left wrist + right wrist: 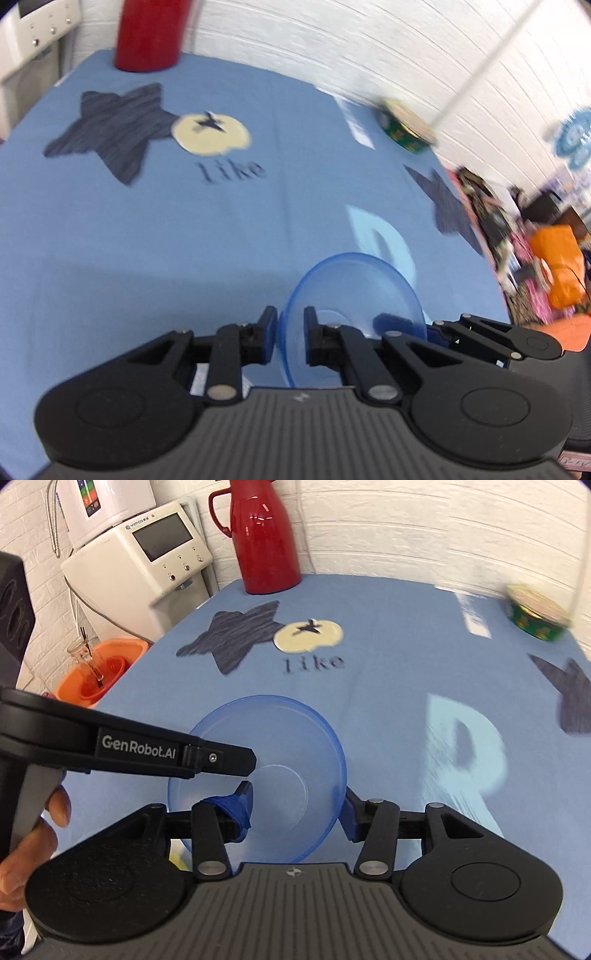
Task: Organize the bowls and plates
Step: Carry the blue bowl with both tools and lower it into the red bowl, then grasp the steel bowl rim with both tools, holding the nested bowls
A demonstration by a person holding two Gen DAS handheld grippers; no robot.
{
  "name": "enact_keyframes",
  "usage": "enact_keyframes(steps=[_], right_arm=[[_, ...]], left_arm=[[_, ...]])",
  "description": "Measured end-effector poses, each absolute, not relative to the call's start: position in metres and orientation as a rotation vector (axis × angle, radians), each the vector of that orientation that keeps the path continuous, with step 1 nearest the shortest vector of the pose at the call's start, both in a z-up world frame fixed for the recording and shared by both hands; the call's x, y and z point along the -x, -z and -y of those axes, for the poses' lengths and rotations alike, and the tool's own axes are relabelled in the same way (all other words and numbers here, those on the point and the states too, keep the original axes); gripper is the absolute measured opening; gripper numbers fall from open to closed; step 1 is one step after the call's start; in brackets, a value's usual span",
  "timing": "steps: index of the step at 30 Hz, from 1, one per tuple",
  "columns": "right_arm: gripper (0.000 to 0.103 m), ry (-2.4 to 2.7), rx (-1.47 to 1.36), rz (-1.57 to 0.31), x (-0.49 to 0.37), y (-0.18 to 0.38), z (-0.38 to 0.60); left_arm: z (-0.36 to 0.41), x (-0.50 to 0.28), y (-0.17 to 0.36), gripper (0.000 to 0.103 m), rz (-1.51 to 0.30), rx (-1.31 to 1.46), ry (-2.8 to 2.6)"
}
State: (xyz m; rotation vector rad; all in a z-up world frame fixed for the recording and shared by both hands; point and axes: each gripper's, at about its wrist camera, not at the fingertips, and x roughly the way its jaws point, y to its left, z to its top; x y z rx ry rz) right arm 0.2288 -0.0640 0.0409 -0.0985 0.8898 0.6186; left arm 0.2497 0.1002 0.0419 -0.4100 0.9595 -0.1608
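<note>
Your left gripper (290, 332) stands with its jaws narrowly parted across the near rim of the translucent blue bowl (273, 760), while your right gripper (297, 810) is spread wide, one pad inside the bowl and one just outside its right wall; whether either truly pinches the plastic I cannot tell. The bowl sits directly ahead of both sets of jaws on the blue tablecloth (388, 686), tilted with its mouth toward you, both grippers equally near. Count: one bowl, no plates visible, one red thermos (264, 539), one green tin (537, 616).
</note>
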Motion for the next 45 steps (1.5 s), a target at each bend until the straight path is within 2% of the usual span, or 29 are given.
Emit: enact_keyframes(steps=[7,13,14,16,19,21,24,30,34,45], right_arm=[[0.037,-0.516,0.158,-0.903,-0.158,-0.050,0.136],[0.037,-0.483,0.123,-0.931,-0.146,-0.033,0.167],[0.037,-0.489,0.109,-0.934,-0.147,-0.029,0.169],[0.037,-0.505,0.083,-0.943,-0.149,-0.023,0.171],[0.035,-0.505,0.096,-0.921,-0.147,-0.018,0.173],[0.035,-0.501,0.067,-0.903,-0.146,-0.019,0.178],[0.035,-0.463,-0.014,-0.853,-0.139,-0.025,0.193],[0.036,-0.390,-0.114,-0.673,-0.114,-0.039,0.210],[0.036,-0.261,-0.118,-0.576,-0.080,-0.028,0.209],[0.038,-0.185,-0.211,-0.584,-0.065,-0.016,0.236]], left_arm=[[-0.007,-0.191,-0.047,0.005,-0.981,0.327,0.288],[0.041,-0.178,-0.030,0.006,-1.009,0.253,0.307],[0.043,-0.179,-0.027,0.008,-1.011,0.245,0.298],[0.045,-0.182,-0.021,0.029,-1.021,0.242,0.304],[0.045,-0.180,-0.018,0.033,-1.000,0.236,0.309],[0.043,-0.178,-0.020,0.044,-0.978,0.242,0.329],[0.038,-0.175,-0.029,0.053,-0.922,0.237,0.315],[0.022,-0.162,-0.047,0.056,-0.818,0.253,0.290],[0.014,-0.144,-0.046,0.059,-0.767,0.229,0.226],[0.003,-0.133,-0.039,0.060,-0.751,0.206,0.166]])
